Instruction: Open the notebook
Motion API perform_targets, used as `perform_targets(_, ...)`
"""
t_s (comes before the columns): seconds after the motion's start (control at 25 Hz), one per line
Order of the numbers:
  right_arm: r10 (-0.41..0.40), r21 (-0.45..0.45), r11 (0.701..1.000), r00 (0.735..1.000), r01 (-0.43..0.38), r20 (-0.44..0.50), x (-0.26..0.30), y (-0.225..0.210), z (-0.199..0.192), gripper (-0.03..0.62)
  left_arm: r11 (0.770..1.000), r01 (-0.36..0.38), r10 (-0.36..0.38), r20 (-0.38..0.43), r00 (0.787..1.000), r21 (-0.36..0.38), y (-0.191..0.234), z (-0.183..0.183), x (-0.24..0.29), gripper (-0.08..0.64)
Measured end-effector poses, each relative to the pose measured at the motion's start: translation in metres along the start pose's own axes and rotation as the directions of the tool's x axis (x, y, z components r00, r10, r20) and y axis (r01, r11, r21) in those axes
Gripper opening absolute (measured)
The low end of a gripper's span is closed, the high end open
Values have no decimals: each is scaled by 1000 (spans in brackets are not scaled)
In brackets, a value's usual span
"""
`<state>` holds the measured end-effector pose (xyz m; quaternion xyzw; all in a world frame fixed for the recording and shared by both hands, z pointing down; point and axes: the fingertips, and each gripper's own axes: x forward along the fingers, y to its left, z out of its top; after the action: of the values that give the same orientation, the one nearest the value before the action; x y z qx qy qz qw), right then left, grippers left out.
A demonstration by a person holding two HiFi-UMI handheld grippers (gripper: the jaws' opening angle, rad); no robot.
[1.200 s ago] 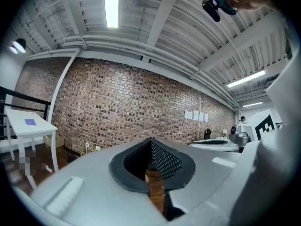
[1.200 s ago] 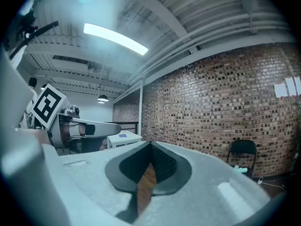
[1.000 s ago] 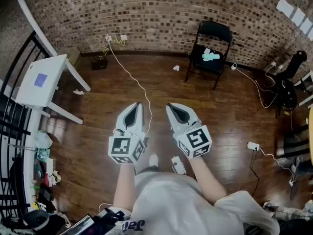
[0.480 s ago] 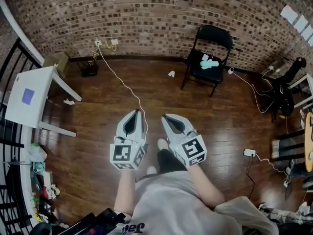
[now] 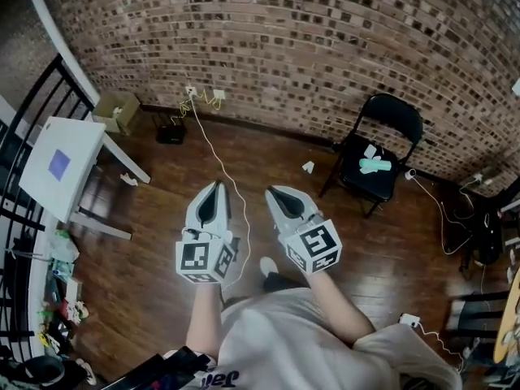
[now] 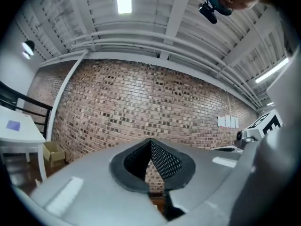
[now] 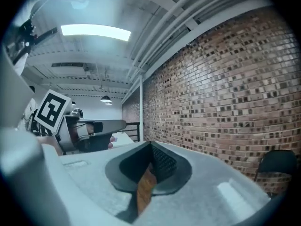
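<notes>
Near brick wall [image 5: 325,47]: folding chair [image 5: 378,157], white table [image 5: 65,165].

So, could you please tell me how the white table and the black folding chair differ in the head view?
The white table is pale and stands at the left; the black folding chair is dark and stands at the right, near the brick wall. The table carries a purple square; the chair's seat holds a pale teal thing. Both stand on the wooden floor.
</notes>
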<state>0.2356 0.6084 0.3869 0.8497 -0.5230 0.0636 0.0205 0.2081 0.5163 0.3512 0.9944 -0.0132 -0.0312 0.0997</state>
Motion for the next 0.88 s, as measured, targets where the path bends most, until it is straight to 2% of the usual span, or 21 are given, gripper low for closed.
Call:
perform_targets(0.16,113,13,994,994,-113,-7,51,-36,12,-11,992,-119,119,7,993,40,18,4,33,17)
perform_targets(0.24,187,26,982,982,-186,-6,76,-26,11,-11,980,-190,190,2,982,67,42,2,29,17)
perform_targets(0.36,299,50,953,954,-298,-20,118,8,4,-11,957,-283,284,-17,959,69,86,2,13,17)
perform_targets(0.44,384,69,922,922,-380,-44,151,35,0,-11,929,-364,366,-21,930,68,121,6,1,17)
perform_targets(0.6,545,67,838,835,-541,-78,217,97,-1,-11,856,-516,516,-5,856,39,200,15,-22,17)
perform_targets(0.72,620,45,784,779,-619,-98,264,139,-3,-11,816,-578,577,35,816,25,260,28,-28,17)
perform_targets(0.88,681,-8,727,722,-687,-120,338,183,10,-11,765,-644,639,106,762,15,342,55,-36,17)
